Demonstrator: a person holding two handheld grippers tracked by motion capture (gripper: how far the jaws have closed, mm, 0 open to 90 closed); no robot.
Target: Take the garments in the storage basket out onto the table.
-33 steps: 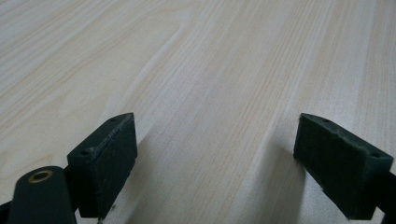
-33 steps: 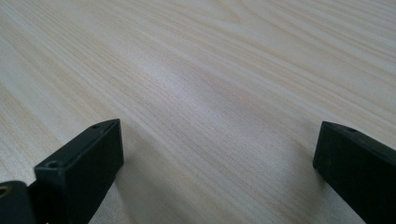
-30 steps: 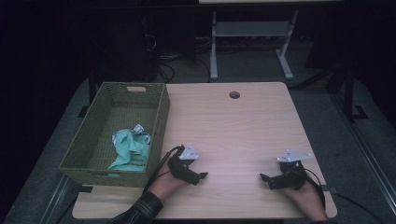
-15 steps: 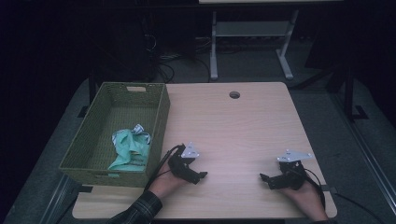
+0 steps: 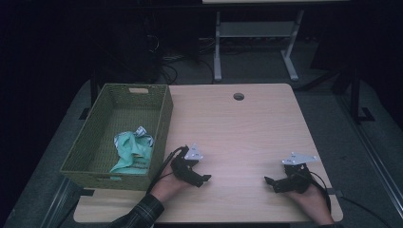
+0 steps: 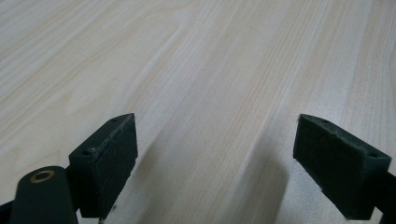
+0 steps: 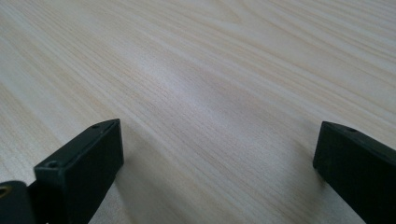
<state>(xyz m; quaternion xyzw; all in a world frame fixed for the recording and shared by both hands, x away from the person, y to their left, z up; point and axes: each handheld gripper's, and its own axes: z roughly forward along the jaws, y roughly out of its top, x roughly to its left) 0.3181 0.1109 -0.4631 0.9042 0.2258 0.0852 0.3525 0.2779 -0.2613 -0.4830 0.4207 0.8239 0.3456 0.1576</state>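
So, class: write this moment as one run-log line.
left tongs: open, on table, empty | right tongs: open, on table, empty | basket: table's left side, holds green cloth

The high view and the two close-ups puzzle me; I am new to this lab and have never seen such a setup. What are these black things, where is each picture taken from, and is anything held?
A person sits at a wooden table and holds a two-jaw tool in each hand. The high view looks down from above: the left tool and the right tool rest low near the table's front edge. Each close-up comes from a camera riding on one tool, looking along its black jaws: the left tool and the right tool both stand open over bare wood, holding nothing. At the table's left is a green woven basket with a crumpled teal cloth inside.
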